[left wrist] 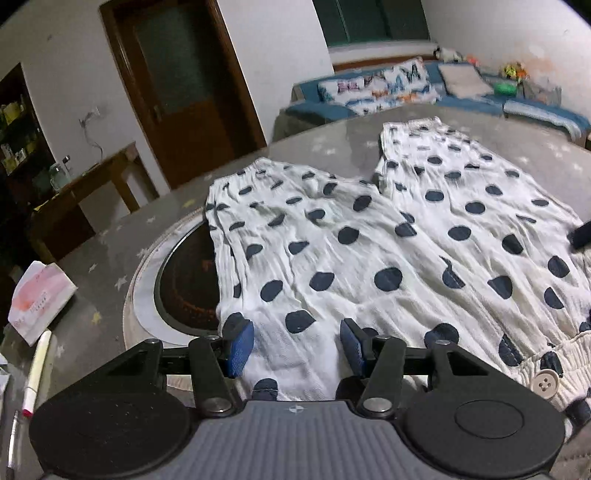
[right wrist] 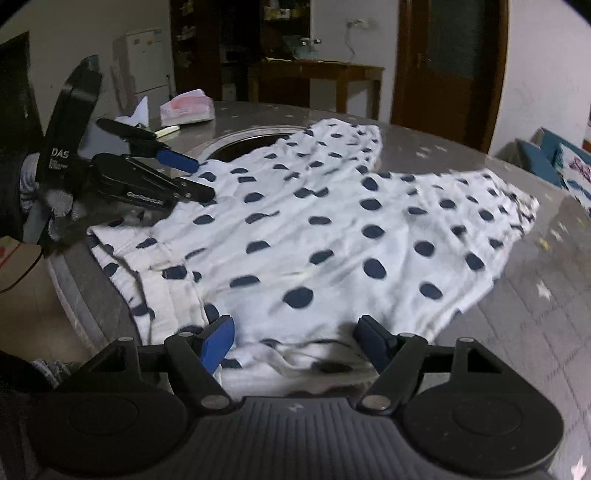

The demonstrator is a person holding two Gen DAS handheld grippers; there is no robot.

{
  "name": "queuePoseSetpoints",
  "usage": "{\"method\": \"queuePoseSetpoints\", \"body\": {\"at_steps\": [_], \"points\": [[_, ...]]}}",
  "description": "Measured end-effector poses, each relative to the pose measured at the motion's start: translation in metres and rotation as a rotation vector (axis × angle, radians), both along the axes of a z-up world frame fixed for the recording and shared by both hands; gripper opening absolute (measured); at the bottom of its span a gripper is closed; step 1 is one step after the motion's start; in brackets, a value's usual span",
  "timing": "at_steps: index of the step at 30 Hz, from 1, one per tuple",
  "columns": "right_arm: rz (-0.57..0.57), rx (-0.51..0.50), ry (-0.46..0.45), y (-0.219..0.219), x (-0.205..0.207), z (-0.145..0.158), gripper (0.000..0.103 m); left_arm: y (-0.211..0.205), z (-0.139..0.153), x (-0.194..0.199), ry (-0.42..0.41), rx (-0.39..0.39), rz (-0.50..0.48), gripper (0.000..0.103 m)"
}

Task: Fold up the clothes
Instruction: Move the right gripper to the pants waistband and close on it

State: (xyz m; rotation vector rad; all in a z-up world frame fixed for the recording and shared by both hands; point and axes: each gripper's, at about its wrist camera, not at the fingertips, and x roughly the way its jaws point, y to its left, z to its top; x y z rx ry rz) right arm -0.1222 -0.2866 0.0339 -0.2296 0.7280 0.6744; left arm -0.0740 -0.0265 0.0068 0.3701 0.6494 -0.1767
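Spotted shorts spread flat on the grey surface, a tool at each side of the waistband.

The shorts lie with both legs pointing away, one leg partly over a round burner. The left tool stands wide over the cloth near the waistband, gripping nothing. The right tool is also wide, over the waist edge. A tissue pack and pen lie nearby.

A dark brown wooden door with a frosted glass panel stands in white plaster walls; right of it, a blue cushioned sofa beneath a green-shuttered window.
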Motion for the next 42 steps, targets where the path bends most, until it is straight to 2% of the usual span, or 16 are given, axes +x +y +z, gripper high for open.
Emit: {"method": "queuePoseSetpoints", "body": {"at_steps": [4, 7, 10, 14, 19, 22, 25, 28, 31, 33, 36, 42], "points": [[-0.027, 0.021, 0.02, -0.013, -0.001, 0.002, 0.075, -0.002, 0.006, -0.001, 0.0, -0.006, -0.004, 0.056], [-0.07, 0.039, 0.006, -0.022, 0.013, 0.011, 0.075, -0.015, 0.016, -0.005, -0.005, -0.051, -0.049, 0.056], [-0.132, 0.032, -0.013, -0.033, 0.033, 0.014, 0.074, -0.035, 0.021, -0.012, 0.019, -0.11, -0.13, 0.056], [-0.233, 0.004, -0.017, -0.051, 0.066, 0.011, 0.071, -0.07, 0.024, -0.027, 0.06, -0.169, -0.265, 0.063], [-0.356, -0.007, 0.027, -0.075, 0.107, -0.001, 0.065, -0.113, 0.025, -0.049, 0.105, -0.225, -0.436, 0.068], [-0.417, 0.006, 0.049, -0.088, 0.133, -0.005, 0.061, -0.135, 0.021, -0.06, 0.119, -0.215, -0.524, 0.068], [-0.478, 0.035, 0.07, -0.101, 0.16, -0.006, 0.056, -0.151, 0.013, -0.065, 0.12, -0.174, -0.566, 0.068], [-0.545, 0.038, 0.071, -0.112, 0.193, -0.008, 0.052, -0.16, 0.003, -0.063, 0.139, -0.134, -0.575, 0.058], [-0.59, 0.048, 0.08, -0.119, 0.224, -0.012, 0.048, -0.159, -0.002, -0.057, 0.167, -0.152, -0.565, 0.052], [-0.609, 0.058, 0.083, -0.12, 0.243, -0.015, 0.046, -0.156, -0.002, -0.052, 0.174, -0.168, -0.55, 0.038], [-0.633, 0.055, 0.076, -0.116, 0.27, -0.019, 0.045, -0.147, -0.001, -0.041, 0.199, -0.223, -0.51, 0.023], [-0.658, 0.013, 0.044, -0.106, 0.307, -0.024, 0.044, -0.136, 0.002, -0.036, 0.227, -0.323, -0.46, 0.019]]}}
